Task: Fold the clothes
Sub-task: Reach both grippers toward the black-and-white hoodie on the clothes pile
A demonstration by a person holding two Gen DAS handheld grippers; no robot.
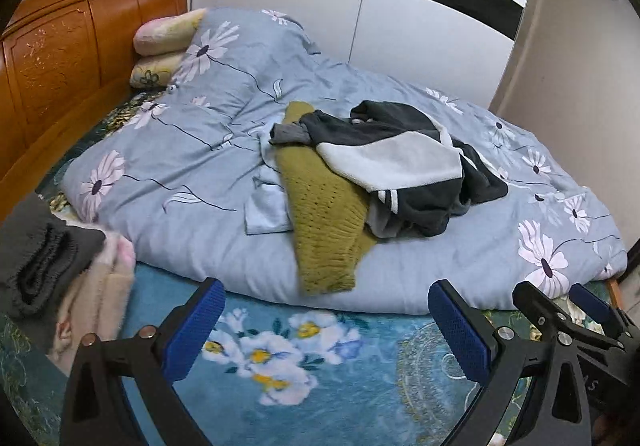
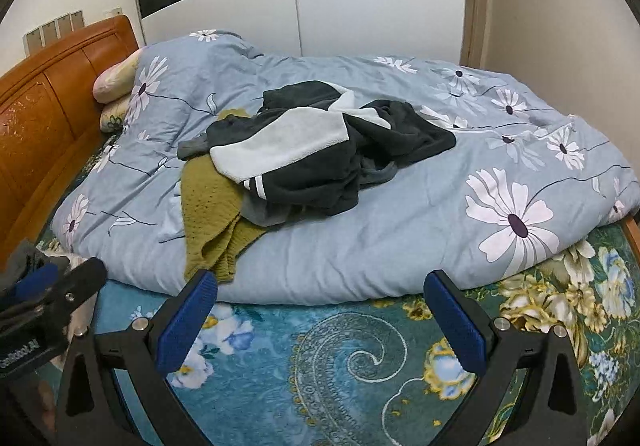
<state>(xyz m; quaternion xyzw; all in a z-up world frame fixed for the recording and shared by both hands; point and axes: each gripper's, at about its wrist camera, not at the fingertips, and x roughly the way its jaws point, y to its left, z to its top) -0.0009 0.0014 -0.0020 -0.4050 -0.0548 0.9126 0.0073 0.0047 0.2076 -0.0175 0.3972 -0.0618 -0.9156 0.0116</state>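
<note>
A bed with a teal floral sheet (image 2: 320, 358) fills the room before a white wardrobe (image 2: 360, 6). The left gripper (image 1: 324, 322) and right gripper (image 2: 320, 310) hover over the near sheet, jaws spread wide, holding nothing. Beyond them lies a blue flowered duvet (image 2: 400, 238) carrying a crumpled heap: an olive knit sweater (image 1: 324, 214) under a dark-and-white fleece garment (image 2: 312, 150). Folded clothes (image 1: 60, 266) sit near left; pillows (image 1: 164, 42) lean against the wooden headboard (image 1: 60, 58).

Olive knit sweater (image 1: 324, 206) partly buried under dark fleece garment (image 1: 420, 166), folded stack (image 1: 48, 262) cut off at left edge, pillows (image 1: 164, 46) half hidden behind duvet (image 1: 200, 150)
</note>
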